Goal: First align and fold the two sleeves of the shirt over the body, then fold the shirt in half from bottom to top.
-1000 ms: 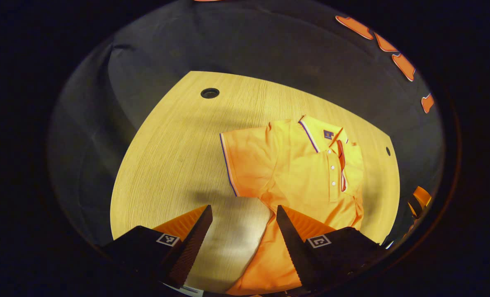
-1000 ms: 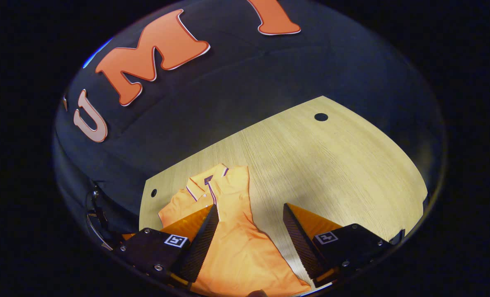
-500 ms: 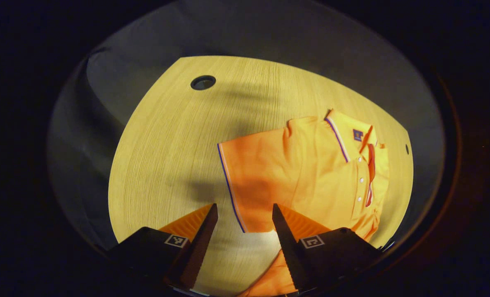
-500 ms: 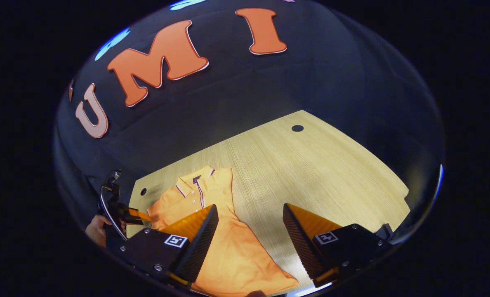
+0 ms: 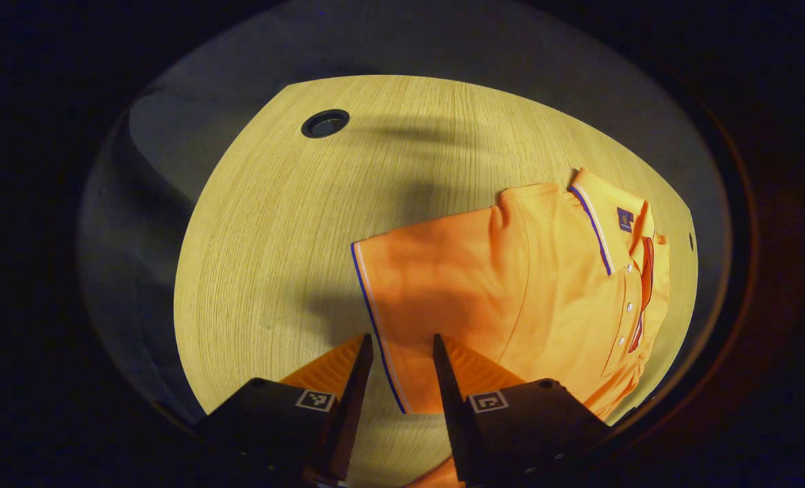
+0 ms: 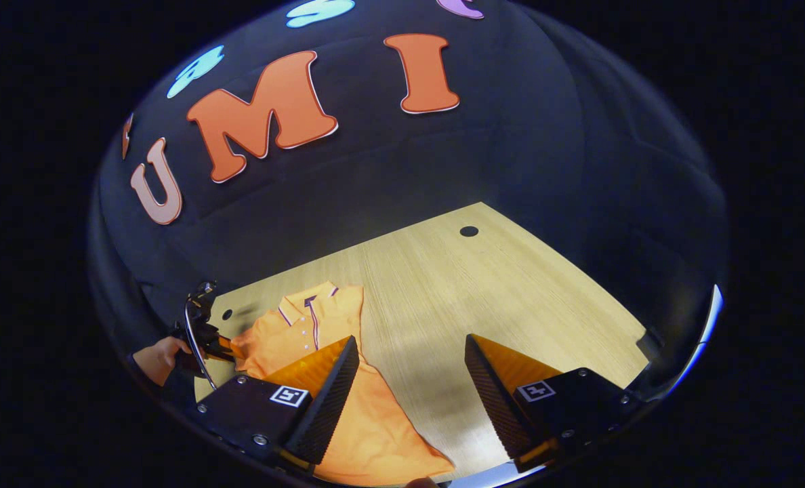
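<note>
An orange polo shirt (image 5: 551, 285) lies flat on the wooden table (image 5: 274, 203), collar to the right in the left gripper view. Its near sleeve (image 5: 429, 278) spreads out toward me, and the striped cuff edge (image 5: 375, 325) runs down between my fingers. My left gripper (image 5: 400, 342) is open with a narrow gap around that cuff. The shirt's far side lies folded in over the placket (image 5: 646, 271). In the right gripper view the shirt (image 6: 307, 325) lies at lower left. My right gripper (image 6: 410, 342) hangs wide open above the shirt's lower body (image 6: 375, 434), holding nothing.
A round cable hole (image 5: 324, 124) sits at the table's far corner, and another hole (image 6: 469, 231) at the opposite one. In the right gripper view the left gripper (image 6: 202, 332) and the hand (image 6: 155, 359) holding it show by the shirt's left side. The booth wall rises behind the table.
My left gripper has moved in over the sleeve's cuff and its fingers have narrowed. My right gripper has drawn back and up from the shirt, staying open.
</note>
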Demonstrator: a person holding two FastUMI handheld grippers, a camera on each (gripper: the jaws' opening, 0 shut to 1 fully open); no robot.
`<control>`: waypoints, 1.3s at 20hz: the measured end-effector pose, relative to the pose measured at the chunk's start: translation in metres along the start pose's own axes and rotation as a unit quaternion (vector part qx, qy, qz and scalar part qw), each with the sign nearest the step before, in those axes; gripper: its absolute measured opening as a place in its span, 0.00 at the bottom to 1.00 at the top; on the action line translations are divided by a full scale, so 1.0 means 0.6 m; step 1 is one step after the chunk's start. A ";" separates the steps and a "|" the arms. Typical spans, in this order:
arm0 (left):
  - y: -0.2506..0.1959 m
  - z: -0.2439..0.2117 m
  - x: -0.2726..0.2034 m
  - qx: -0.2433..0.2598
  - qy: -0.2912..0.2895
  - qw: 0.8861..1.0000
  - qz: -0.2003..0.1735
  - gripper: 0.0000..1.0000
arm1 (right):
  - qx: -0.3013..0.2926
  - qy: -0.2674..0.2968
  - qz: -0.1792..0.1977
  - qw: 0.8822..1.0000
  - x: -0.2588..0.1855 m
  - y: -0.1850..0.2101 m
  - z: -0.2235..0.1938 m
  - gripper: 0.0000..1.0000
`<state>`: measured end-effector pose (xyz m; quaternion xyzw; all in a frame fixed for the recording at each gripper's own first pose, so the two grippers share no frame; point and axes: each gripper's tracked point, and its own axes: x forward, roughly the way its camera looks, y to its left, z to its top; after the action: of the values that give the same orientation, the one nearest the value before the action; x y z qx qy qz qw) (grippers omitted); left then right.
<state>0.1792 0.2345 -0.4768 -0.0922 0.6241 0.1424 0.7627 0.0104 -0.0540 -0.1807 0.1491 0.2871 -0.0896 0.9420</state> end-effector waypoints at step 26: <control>-0.057 0.047 -0.082 0.135 -0.093 0.986 -0.028 0.06 | 0.055 -0.027 -0.040 0.997 -0.073 -0.085 -0.048 0.96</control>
<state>0.2077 0.2059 -0.4243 0.0078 0.5608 0.0432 0.8268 -0.0534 -0.0888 -0.1905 0.1863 0.2621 -0.1471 0.9354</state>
